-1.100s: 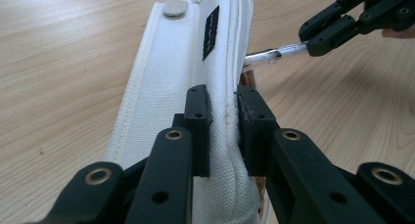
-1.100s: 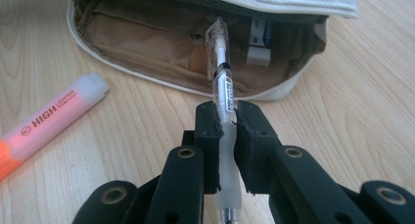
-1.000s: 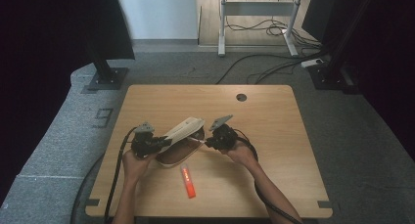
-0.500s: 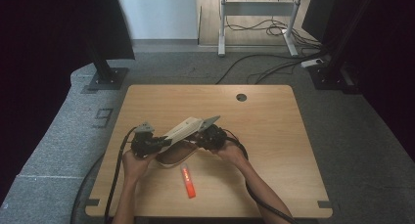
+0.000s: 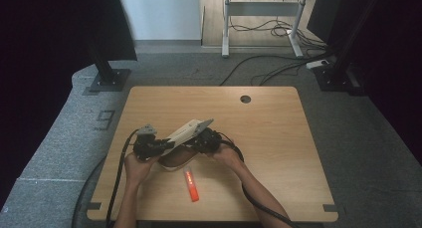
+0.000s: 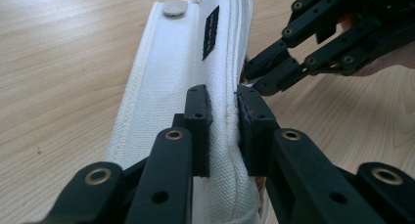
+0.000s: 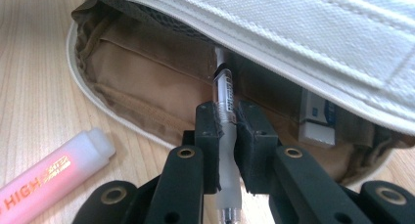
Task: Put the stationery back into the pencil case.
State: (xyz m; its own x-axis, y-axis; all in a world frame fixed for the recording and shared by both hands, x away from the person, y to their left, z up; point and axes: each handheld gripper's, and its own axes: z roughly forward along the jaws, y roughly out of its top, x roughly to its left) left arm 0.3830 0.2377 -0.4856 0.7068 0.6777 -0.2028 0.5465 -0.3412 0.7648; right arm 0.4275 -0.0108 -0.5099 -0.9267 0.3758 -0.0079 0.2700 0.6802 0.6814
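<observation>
A white fabric pencil case (image 5: 185,133) with a brown lining (image 7: 147,77) lies open on the wooden table (image 5: 268,118). My left gripper (image 6: 222,131) is shut on the edge of its raised white lid (image 6: 166,72), holding the lid tilted up. My right gripper (image 7: 229,136) is shut on a clear pen (image 7: 225,94) whose tip reaches under the lid into the case's brown interior. In the high view both grippers meet at the case, left gripper (image 5: 154,147) on its left, right gripper (image 5: 201,141) on its right. A white eraser (image 7: 317,119) sits inside the case.
An orange highlighter (image 5: 191,185) lies on the table just in front of the case, also close at the left in the right gripper view (image 7: 49,177). A round cable hole (image 5: 245,99) is near the table's far edge. Cables trail from both grippers toward the front edge.
My right gripper has moved left toward the case, bringing the pen under the lifted lid. The left gripper and lid have stayed put.
</observation>
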